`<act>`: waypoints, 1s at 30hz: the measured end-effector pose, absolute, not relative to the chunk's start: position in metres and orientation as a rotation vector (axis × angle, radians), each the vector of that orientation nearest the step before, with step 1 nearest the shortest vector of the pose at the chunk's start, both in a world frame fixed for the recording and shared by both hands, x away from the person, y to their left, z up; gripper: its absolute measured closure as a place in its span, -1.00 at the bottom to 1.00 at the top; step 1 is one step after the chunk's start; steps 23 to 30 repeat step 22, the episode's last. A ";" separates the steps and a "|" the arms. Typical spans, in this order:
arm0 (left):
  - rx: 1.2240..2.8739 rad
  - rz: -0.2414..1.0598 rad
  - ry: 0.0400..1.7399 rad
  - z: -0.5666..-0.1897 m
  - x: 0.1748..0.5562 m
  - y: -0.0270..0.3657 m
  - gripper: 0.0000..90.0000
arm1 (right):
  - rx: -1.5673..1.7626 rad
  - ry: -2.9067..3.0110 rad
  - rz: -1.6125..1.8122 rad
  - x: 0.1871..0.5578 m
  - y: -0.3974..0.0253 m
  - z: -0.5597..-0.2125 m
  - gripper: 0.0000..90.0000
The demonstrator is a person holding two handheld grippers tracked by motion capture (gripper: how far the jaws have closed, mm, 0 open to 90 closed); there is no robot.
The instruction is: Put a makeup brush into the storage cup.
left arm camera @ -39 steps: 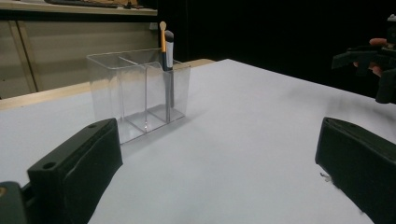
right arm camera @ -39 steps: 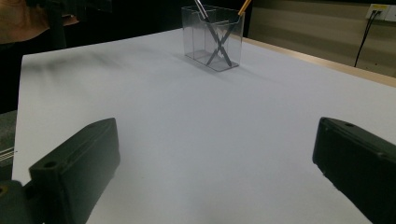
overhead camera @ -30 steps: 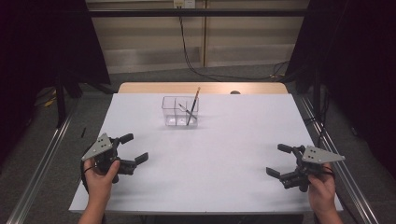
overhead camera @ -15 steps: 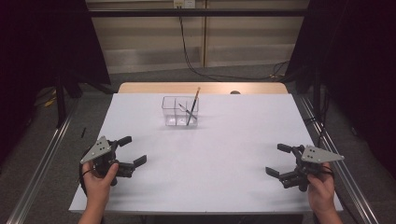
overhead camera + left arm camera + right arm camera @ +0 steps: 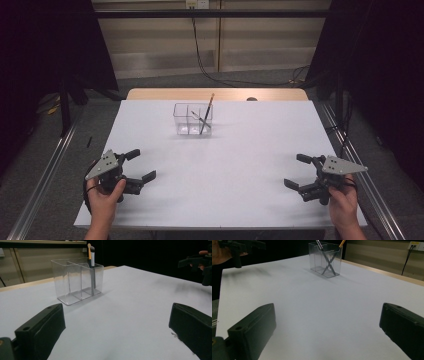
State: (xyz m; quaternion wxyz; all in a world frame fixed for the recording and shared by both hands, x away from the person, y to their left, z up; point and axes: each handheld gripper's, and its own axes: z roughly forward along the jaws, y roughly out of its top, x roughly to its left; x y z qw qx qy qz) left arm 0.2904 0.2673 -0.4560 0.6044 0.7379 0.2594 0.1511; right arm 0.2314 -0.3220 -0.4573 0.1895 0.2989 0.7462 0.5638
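Landmark: a clear plastic organiser box with inner dividers [image 5: 193, 120] stands upright toward the far middle of the white table [image 5: 235, 175].
Contents: a long brush with an orange handle [image 5: 206, 112] leans in the box's right-hand compartment, crossed by a shorter dark-handled tool [image 5: 199, 119]; the other compartments look empty.
Left gripper: the black two-jaw left gripper [image 5: 140, 165] is held low over the table, well apart from the box on its near left, jaws spread wide with nothing between them.
Right gripper: the black two-jaw right gripper [image 5: 299, 172] sits well apart from the box on its near right, likewise agape and empty.
Step in hand: judged a resting stance at the near edge, with neither tool reaching for the box.
Next move: likely one gripper must travel forward to the box, rise above its rim and line its jaws on a leaning handle, while the other could steady the light box against tipping.
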 end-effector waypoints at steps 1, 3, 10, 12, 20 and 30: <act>1.705 0.350 0.601 -0.456 0.290 0.268 -0.99 | 0.841 2.098 1.584 0.232 -0.322 -0.457 -0.99; 1.702 0.352 0.605 -0.456 0.290 0.268 -0.99 | 0.844 2.091 1.585 0.232 -0.322 -0.458 -0.99; 1.699 0.352 0.604 -0.456 0.290 0.268 -0.99 | 0.852 2.082 1.581 0.231 -0.325 -0.458 -0.99; 1.697 0.352 0.604 -0.456 0.290 0.268 -0.99 | 0.852 2.082 1.581 0.231 -0.325 -0.458 -0.99; 1.692 0.353 0.609 -0.456 0.290 0.269 -0.99 | 0.854 2.080 1.578 0.231 -0.325 -0.458 -0.99; 1.692 0.355 0.610 -0.456 0.290 0.269 -0.99 | 0.855 2.081 1.576 0.231 -0.325 -0.458 -0.99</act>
